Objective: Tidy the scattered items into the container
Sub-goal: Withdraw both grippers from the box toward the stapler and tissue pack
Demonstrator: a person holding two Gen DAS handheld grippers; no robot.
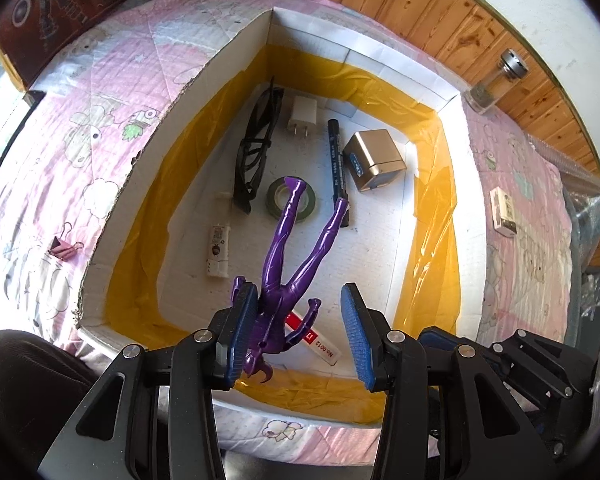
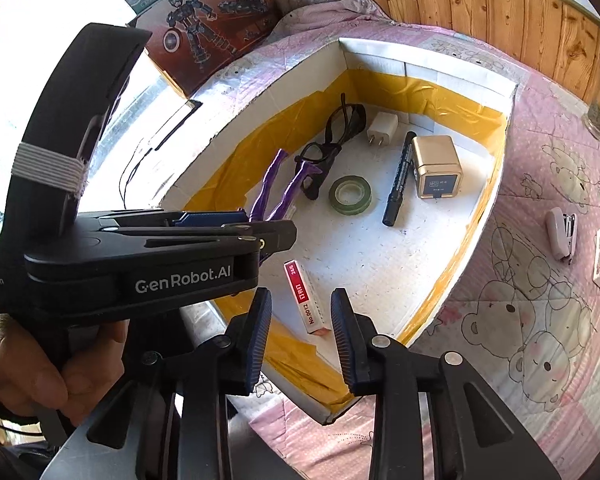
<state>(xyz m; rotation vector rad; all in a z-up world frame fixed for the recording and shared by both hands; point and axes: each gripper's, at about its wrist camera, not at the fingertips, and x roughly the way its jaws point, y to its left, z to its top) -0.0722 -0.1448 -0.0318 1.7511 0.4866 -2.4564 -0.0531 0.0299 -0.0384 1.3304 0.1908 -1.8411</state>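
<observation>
With its jaws spread wide, the left gripper (image 1: pixel 298 332) left the purple figurine (image 1: pixel 290 268) leaning on one pad above the cardboard box (image 1: pixel 148 160), liable to tumble onto the staple box (image 2: pixel 309 300), while the right gripper (image 2: pixel 300 334) hung part-open, holding nothing.

"GenRobot.AI" on left hand-held gripper (image 2: pixel 260 236), "No.0012" on red-and-white staple box (image 2: pixel 309 299)

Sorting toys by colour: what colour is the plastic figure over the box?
Purple plastic figure; clearest in the left wrist view.
</observation>
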